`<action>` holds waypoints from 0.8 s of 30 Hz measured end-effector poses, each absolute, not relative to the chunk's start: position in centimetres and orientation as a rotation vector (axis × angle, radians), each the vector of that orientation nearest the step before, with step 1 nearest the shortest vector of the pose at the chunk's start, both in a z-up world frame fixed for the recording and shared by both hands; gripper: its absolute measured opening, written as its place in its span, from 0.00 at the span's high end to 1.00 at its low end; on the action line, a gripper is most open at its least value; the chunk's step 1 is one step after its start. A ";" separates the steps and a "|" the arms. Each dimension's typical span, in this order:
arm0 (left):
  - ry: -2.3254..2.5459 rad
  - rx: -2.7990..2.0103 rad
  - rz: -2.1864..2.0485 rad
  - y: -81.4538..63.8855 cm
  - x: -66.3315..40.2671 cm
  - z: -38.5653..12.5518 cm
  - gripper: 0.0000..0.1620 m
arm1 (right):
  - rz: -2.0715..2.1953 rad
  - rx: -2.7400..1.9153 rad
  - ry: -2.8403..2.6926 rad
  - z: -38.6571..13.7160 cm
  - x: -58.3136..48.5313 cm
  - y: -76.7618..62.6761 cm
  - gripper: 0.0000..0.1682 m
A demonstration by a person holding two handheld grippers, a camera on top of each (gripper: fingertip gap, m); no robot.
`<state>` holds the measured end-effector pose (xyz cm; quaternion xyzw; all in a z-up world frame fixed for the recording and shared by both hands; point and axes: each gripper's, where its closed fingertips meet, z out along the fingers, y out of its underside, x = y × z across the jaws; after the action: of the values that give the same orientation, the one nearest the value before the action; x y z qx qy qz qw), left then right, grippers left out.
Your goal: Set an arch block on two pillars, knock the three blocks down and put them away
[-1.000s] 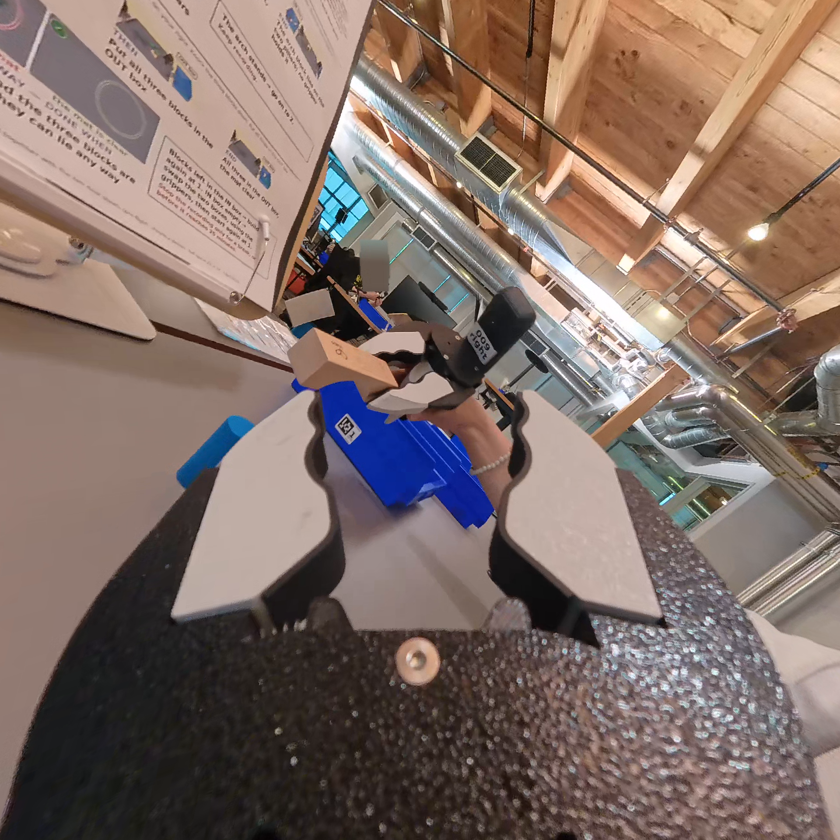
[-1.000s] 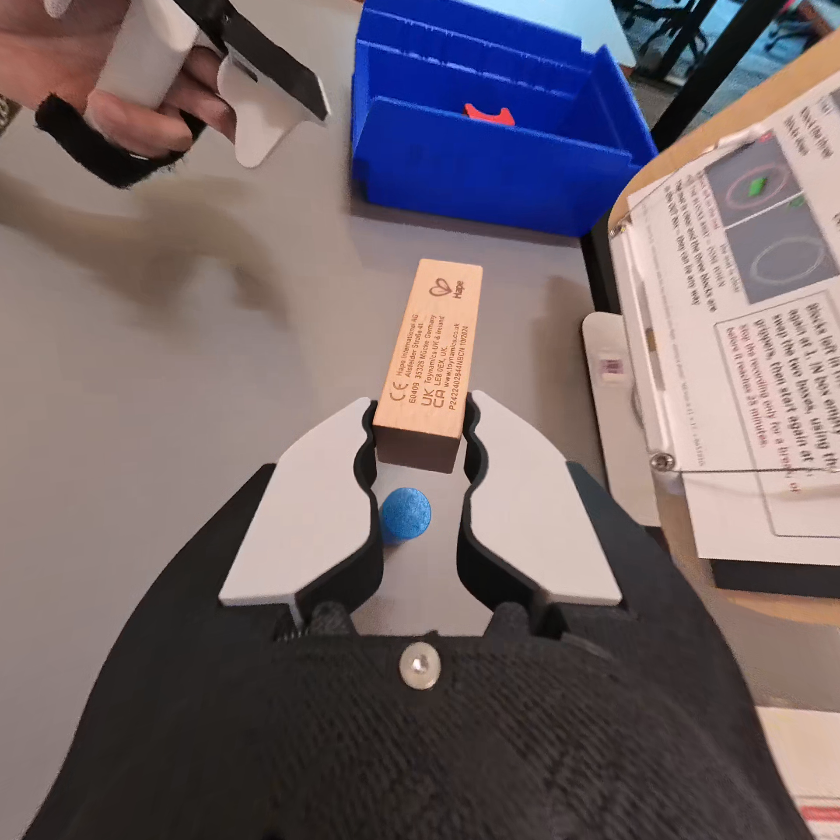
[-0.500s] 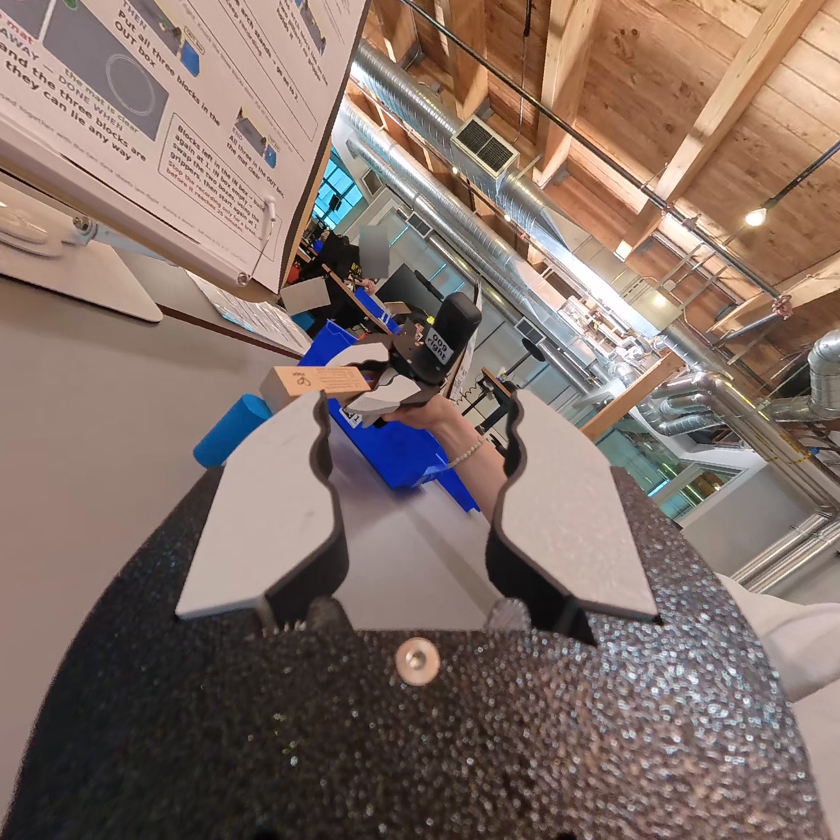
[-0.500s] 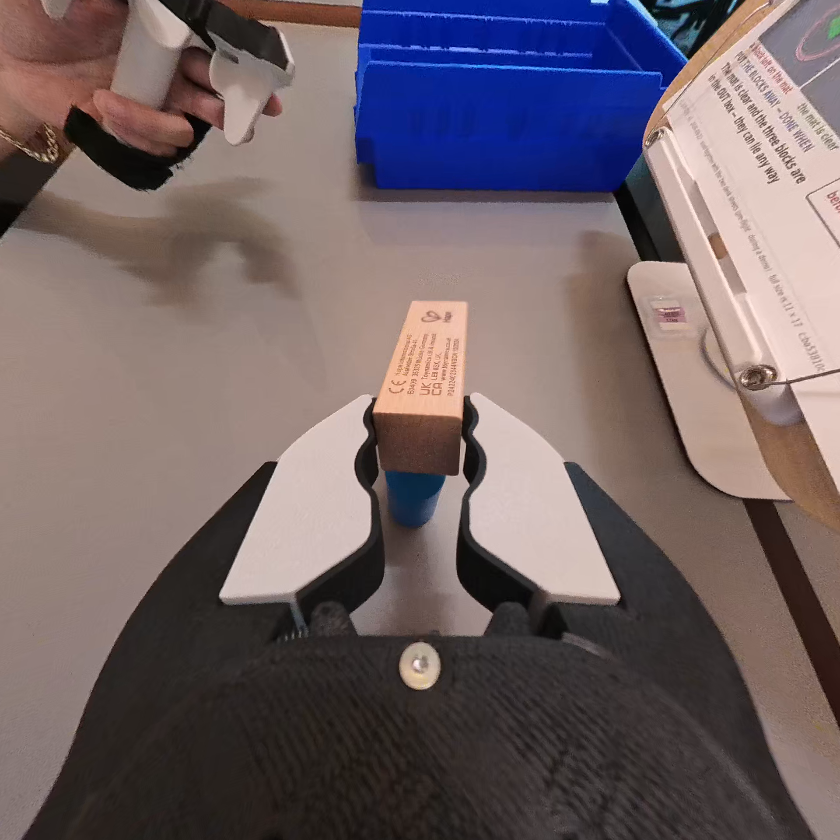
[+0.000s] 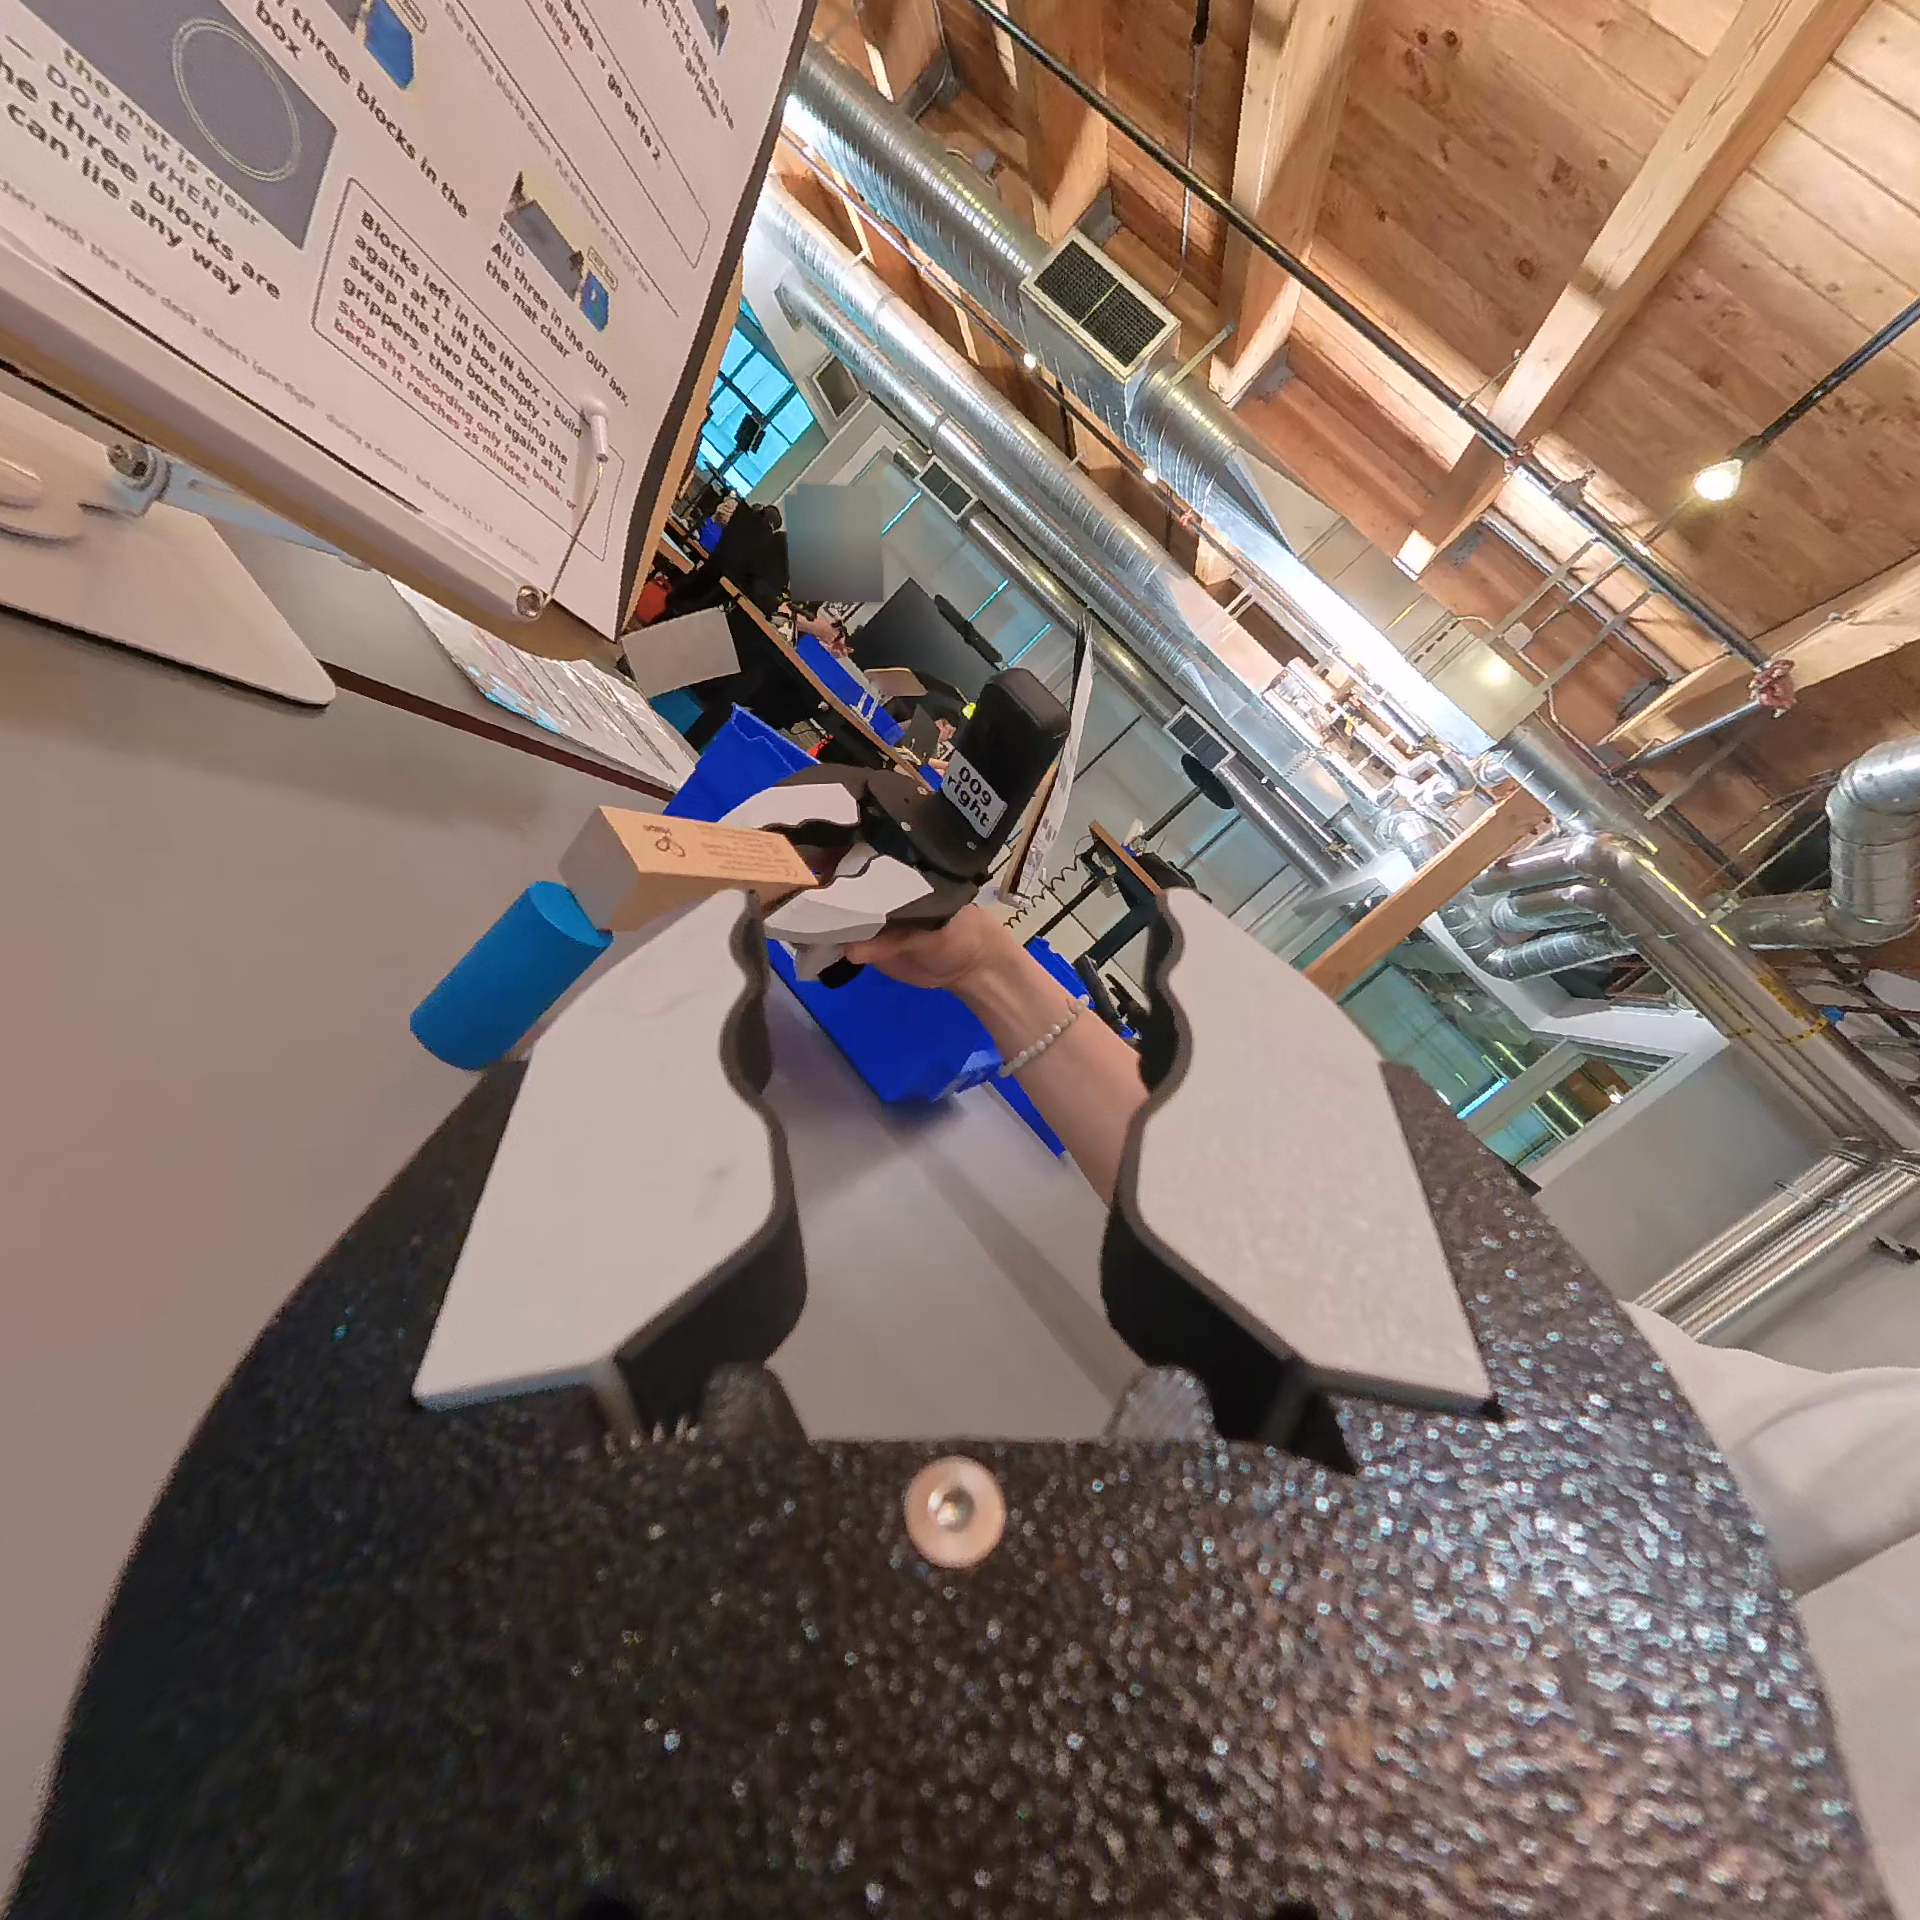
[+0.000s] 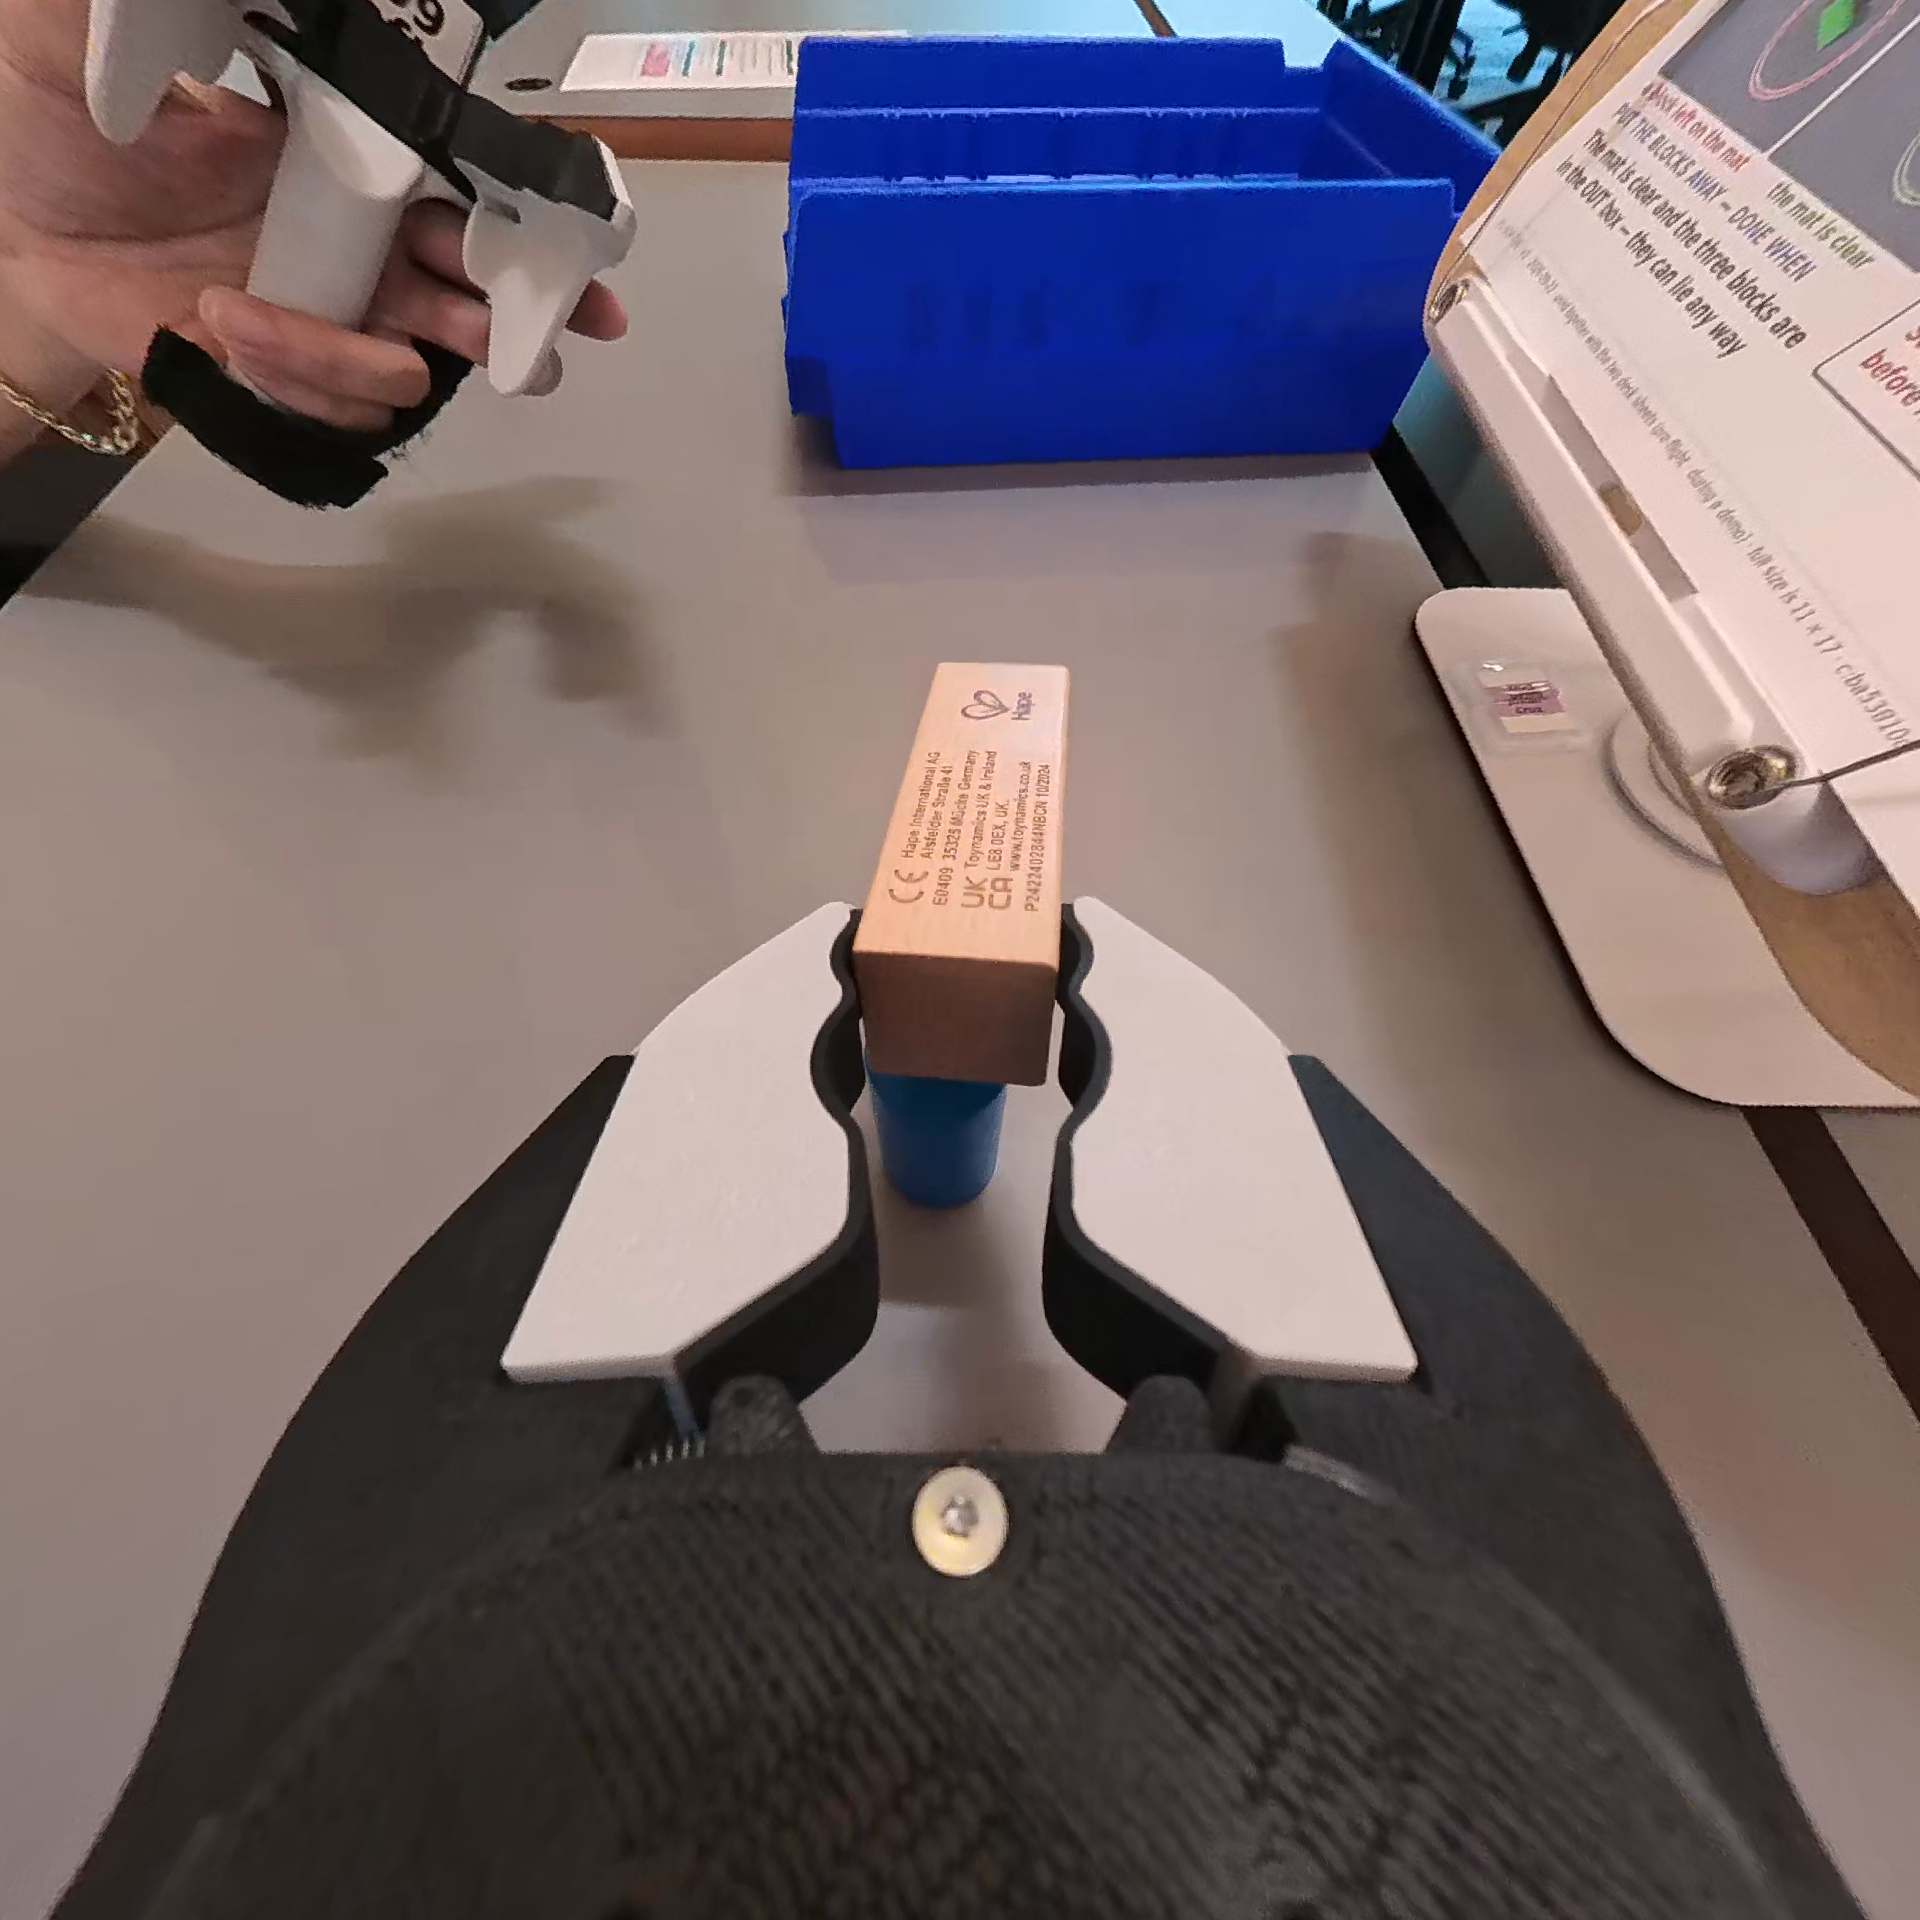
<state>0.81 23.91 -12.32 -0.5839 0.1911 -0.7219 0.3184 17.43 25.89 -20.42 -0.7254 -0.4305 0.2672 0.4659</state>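
Note:
My right gripper [image 6: 958, 961] is shut on one end of a long plain wooden block [image 6: 966, 862], held level. The block rests on or just above an upright blue cylinder [image 6: 935, 1138] that stands on the grey table; I cannot tell if they touch. In the left wrist view the same wooden block [image 5: 686, 868] sits over the blue cylinder [image 5: 504, 977], with the right gripper [image 5: 831, 868] behind it. My left gripper [image 5: 951, 997] is open and empty, tilted up, off to the side. It shows at the top left of the right wrist view [image 6: 540, 260].
A blue plastic bin [image 6: 1101, 312] stands at the far side of the grey table [image 6: 416, 883]. A white stand [image 6: 1621, 831] with a printed sheet [image 6: 1725, 208] is at the right edge. A second blue bin [image 5: 894, 1023] shows behind the right hand. The left gripper's tips are roughly 20 cm from the right gripper's. The blue cylinder [image 5: 504, 977] is about 9 cm from my right fingertips.
The right gripper has lowered and levelled the wooden block down onto the top of the blue cylinder. The left gripper has stayed open, shifting only slightly.

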 end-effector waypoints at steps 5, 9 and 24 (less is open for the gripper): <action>0.515 -1.545 -1.910 23.3 1.2 -12.6 0.58 | 0.643 -1.840 -1.081 -21.8 17.7 25.6 0.79; 0.532 -1.545 -1.913 23.0 1.6 -12.6 0.58 | 0.630 -1.852 -1.101 -22.0 17.6 25.6 0.79; 0.562 -1.534 -1.936 22.1 2.0 -12.3 0.58 | 0.570 -1.929 -1.111 -22.5 17.8 25.8 0.71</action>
<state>1.97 22.11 -12.25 -0.5779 0.2117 -0.7290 0.2995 17.78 25.76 -22.48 -0.7659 -0.4411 0.2265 0.4094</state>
